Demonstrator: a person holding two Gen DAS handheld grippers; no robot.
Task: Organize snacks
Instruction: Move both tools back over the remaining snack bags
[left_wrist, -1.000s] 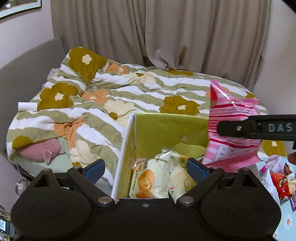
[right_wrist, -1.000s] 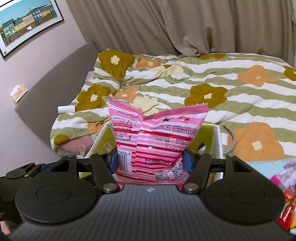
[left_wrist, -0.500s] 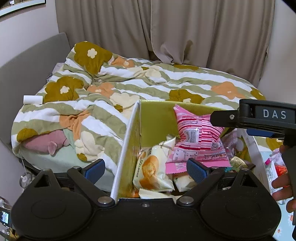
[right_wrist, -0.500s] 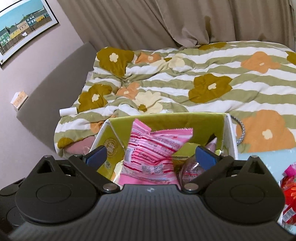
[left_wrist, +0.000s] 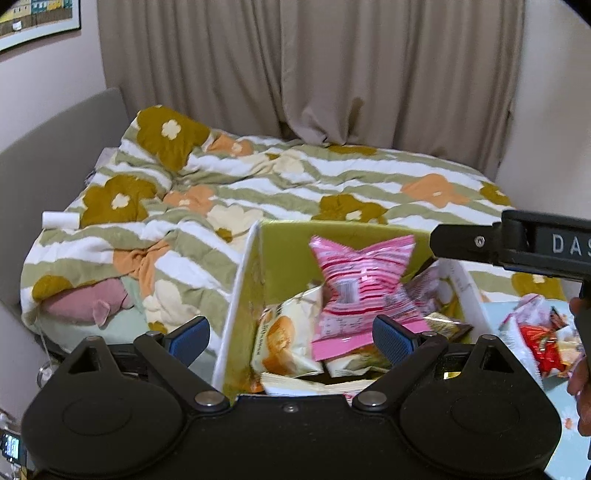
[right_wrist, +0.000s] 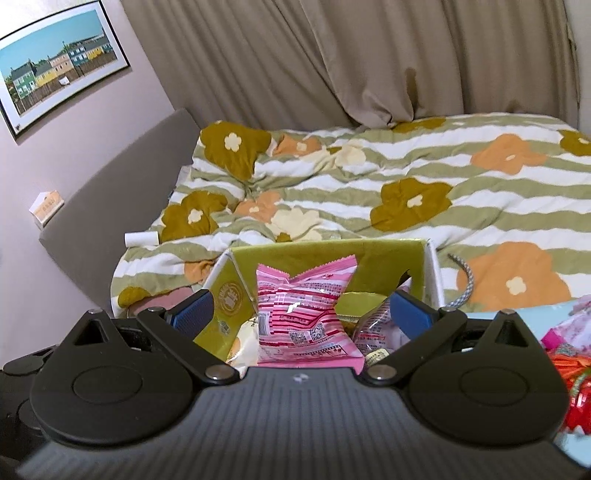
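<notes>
A pink striped snack packet (left_wrist: 364, 291) lies loose on top of other packets inside an open box with a yellow-green lining (left_wrist: 284, 251); it also shows in the right wrist view (right_wrist: 303, 317), in the same box (right_wrist: 376, 258). A cream bread packet (left_wrist: 286, 341) lies beside it. My left gripper (left_wrist: 291, 338) is open and empty, just in front of the box. My right gripper (right_wrist: 301, 314) is open and empty, above the box's near edge; its side shows at the right of the left wrist view (left_wrist: 517, 247).
More snack packets (left_wrist: 535, 336) lie on a pale blue table to the right of the box, also seen in the right wrist view (right_wrist: 569, 354). A bed with a flowered striped quilt (left_wrist: 295, 184) fills the space behind. Curtains (left_wrist: 314, 70) hang beyond it.
My right gripper opened and let go of the pink packet, which dropped into the box. The gripper then drew back and up. My left gripper stayed open and rose slightly.
</notes>
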